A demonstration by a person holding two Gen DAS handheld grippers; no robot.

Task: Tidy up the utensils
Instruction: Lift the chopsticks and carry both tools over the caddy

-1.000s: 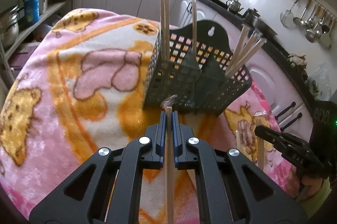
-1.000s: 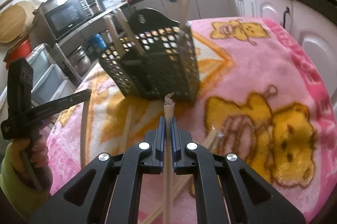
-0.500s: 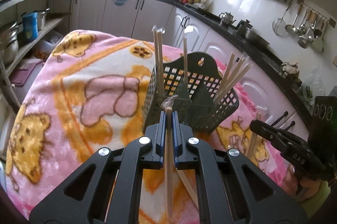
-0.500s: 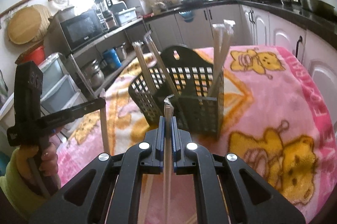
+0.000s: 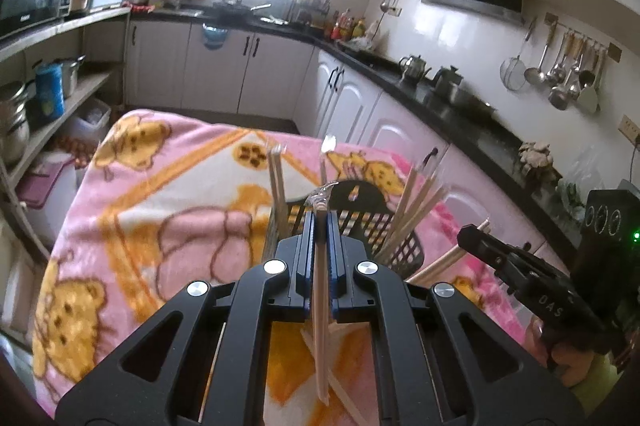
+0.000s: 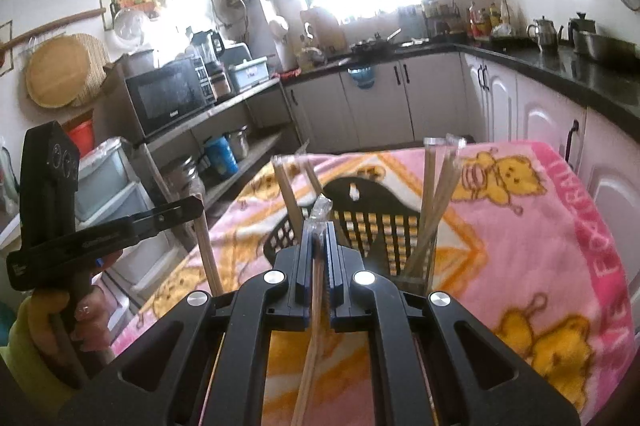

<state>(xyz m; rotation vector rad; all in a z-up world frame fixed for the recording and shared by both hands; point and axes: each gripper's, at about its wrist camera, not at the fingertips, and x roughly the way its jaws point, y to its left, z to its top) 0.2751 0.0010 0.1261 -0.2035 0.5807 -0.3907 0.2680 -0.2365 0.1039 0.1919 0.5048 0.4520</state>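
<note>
A black mesh utensil basket [image 5: 404, 254] [image 6: 372, 226] stands on a pink bear-print blanket [image 5: 160, 193] [image 6: 520, 226]. Several wrapped wooden chopsticks [image 5: 416, 201] [image 6: 436, 193] lean upright in its compartments. My left gripper [image 5: 319, 222] is shut on a wrapped chopstick pair [image 5: 320, 326], held above and just short of the basket. My right gripper [image 6: 319, 230] is shut on another wrapped pair [image 6: 314, 306], also above the basket's near side. Each gripper shows in the other's view, the right gripper [image 5: 476, 238] and the left gripper [image 6: 188, 207].
Loose chopsticks [image 5: 344, 390] lie on the blanket under the left gripper. Open shelves with pots [image 5: 12, 121] and a microwave [image 6: 168, 97] stand to the left. White cabinets under a dark counter [image 5: 460, 105] run along the right. Ladles [image 5: 560, 73] hang on the wall.
Both grippers have risen with their chopstick pairs still clamped. The basket now sits lower and smaller in both views, and more of the kitchen shows.
</note>
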